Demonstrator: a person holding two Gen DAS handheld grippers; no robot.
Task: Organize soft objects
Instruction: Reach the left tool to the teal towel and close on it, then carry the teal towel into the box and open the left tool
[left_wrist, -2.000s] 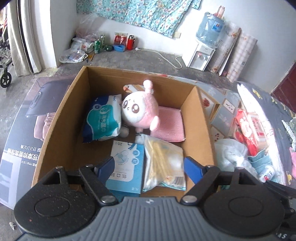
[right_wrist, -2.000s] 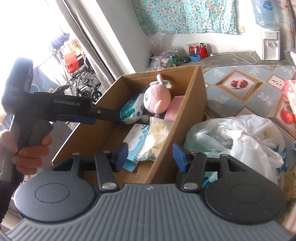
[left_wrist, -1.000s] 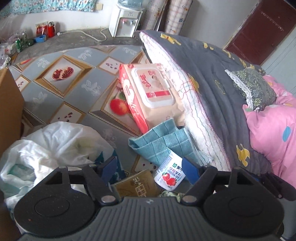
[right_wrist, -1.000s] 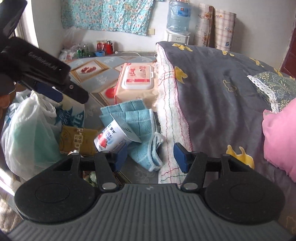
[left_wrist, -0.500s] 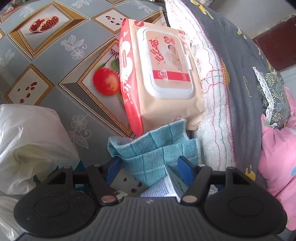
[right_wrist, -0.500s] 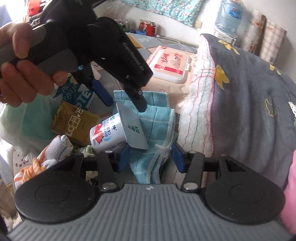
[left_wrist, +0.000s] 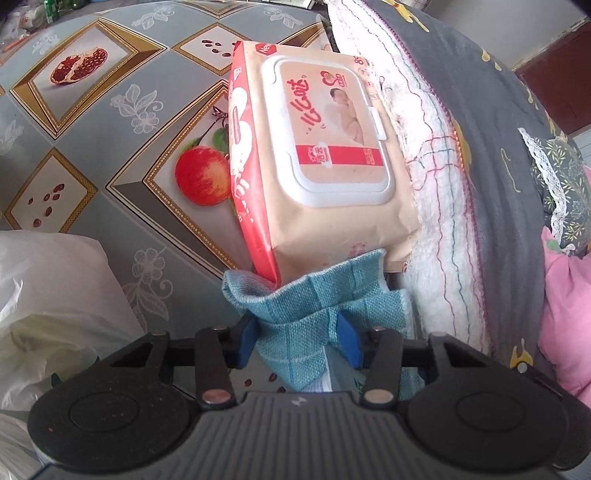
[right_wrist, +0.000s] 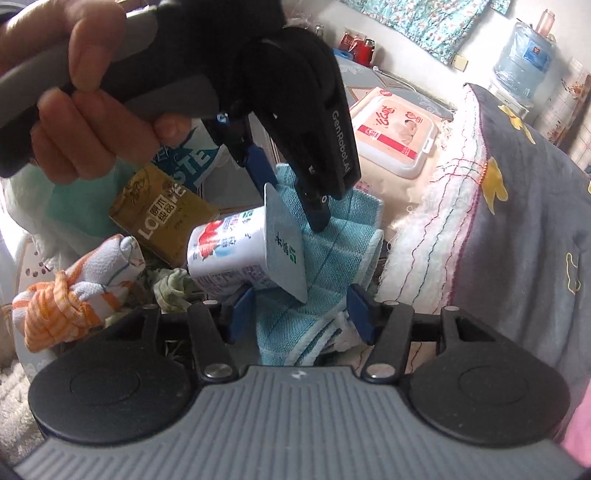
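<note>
A teal woven cloth (left_wrist: 306, 314) lies crumpled on the floor mat below a pack of baby wipes (left_wrist: 317, 155). My left gripper (left_wrist: 299, 338) has its blue fingers on either side of the bunched cloth, pinching its near fold. In the right wrist view the cloth (right_wrist: 325, 254) lies under a tipped yogurt cup (right_wrist: 240, 254), and the left gripper (right_wrist: 295, 184) reaches down onto it from above. My right gripper (right_wrist: 301, 312) is open, its fingers wide on either side of the cloth's near end, holding nothing.
A quilted bed edge (left_wrist: 461, 184) with a grey cover runs along the right. A white plastic bag (left_wrist: 48, 302) sits at left. A gold drink carton (right_wrist: 159, 214), an orange-and-white knotted cloth (right_wrist: 74, 291) and the wipes pack (right_wrist: 395, 133) surround the cup.
Both grippers swung away from the cardboard box to the pile by the bed. The left gripper came down onto the teal cloth and its fingers narrowed around it. The right gripper moved closer.
</note>
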